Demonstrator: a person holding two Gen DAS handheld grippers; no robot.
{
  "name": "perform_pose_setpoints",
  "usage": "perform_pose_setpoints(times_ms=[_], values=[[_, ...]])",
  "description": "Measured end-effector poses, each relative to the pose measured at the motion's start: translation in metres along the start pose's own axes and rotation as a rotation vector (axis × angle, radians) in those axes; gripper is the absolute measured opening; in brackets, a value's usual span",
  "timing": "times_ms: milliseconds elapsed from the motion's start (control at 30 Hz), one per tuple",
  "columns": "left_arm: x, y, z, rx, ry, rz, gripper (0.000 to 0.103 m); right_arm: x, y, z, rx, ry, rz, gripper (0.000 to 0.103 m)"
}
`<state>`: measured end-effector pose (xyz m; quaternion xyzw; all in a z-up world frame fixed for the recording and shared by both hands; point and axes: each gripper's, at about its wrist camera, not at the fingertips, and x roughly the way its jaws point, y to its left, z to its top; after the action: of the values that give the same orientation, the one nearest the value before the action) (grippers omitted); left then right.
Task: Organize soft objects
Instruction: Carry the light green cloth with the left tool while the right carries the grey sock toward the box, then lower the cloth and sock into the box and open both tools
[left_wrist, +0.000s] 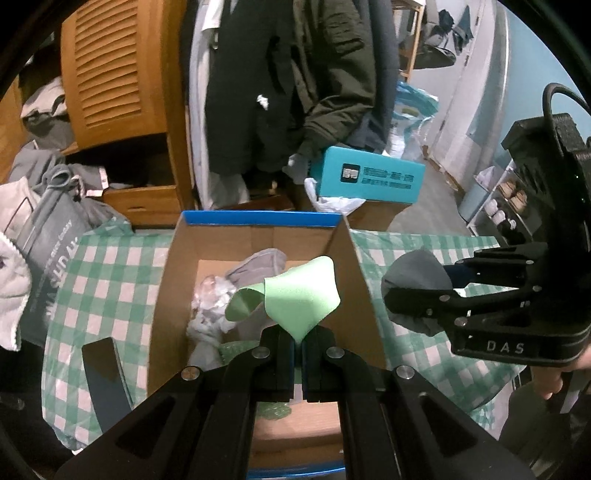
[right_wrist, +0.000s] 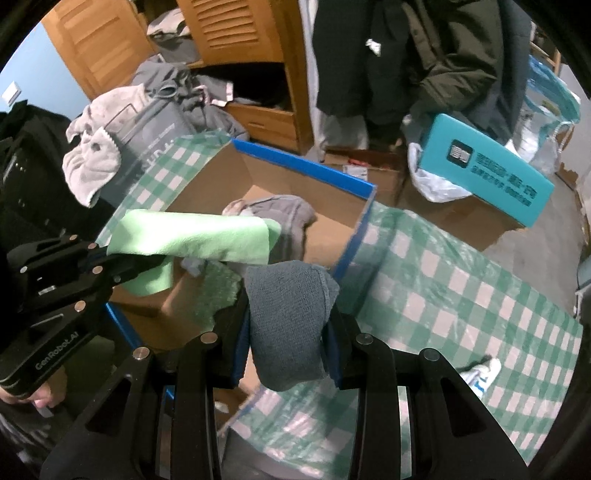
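Left gripper (left_wrist: 298, 345): jaws together, clamped on green cloth (left_wrist: 299, 291); cloth bunched ahead of tips, above open cardboard box (left_wrist: 258, 236). Grey garment (left_wrist: 258, 264) down inside box, beyond jaws. Right gripper (right_wrist: 290, 334): jaws part-spread, clamped on grey-blue cloth (right_wrist: 288, 314); checked tablecloth (right_wrist: 443, 295) below, box just left.
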<state>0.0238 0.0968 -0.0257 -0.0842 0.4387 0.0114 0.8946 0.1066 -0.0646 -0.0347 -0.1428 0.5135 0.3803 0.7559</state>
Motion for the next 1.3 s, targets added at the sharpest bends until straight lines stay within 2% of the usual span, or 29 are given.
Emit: perform_pose_setpoints(times_ms=[267,700,767,900,933,1067,1300], values=[[0.007,0.017,-0.007,-0.013,0.022,0.046,0.003,0.019,0.021,0.008,-0.034,0.032,0.013,0.033],[0.021,0.024,-0.01,-0.026,0.075,0.09,0.004,0.039,0.024,0.012,-0.039,0.068,0.045,0.037],[0.022,0.024,-0.011,-0.028,0.08,0.096,0.011,0.039,0.024,0.012,-0.041,0.067,0.042,0.04],[0.022,0.022,-0.011,-0.025,0.069,0.115,0.037,0.037,0.021,0.012,-0.033,0.062,0.05,0.05],[0.022,0.021,-0.011,-0.021,0.065,0.12,0.039,0.036,0.021,0.012,-0.032,0.056,0.048,0.051],[0.021,0.017,-0.011,-0.002,0.06,0.125,0.04,0.033,0.02,0.013,-0.033,0.044,0.049,0.056],[0.021,0.009,-0.011,0.021,0.054,0.13,0.046,0.025,0.013,0.01,-0.019,0.031,0.044,0.056]])
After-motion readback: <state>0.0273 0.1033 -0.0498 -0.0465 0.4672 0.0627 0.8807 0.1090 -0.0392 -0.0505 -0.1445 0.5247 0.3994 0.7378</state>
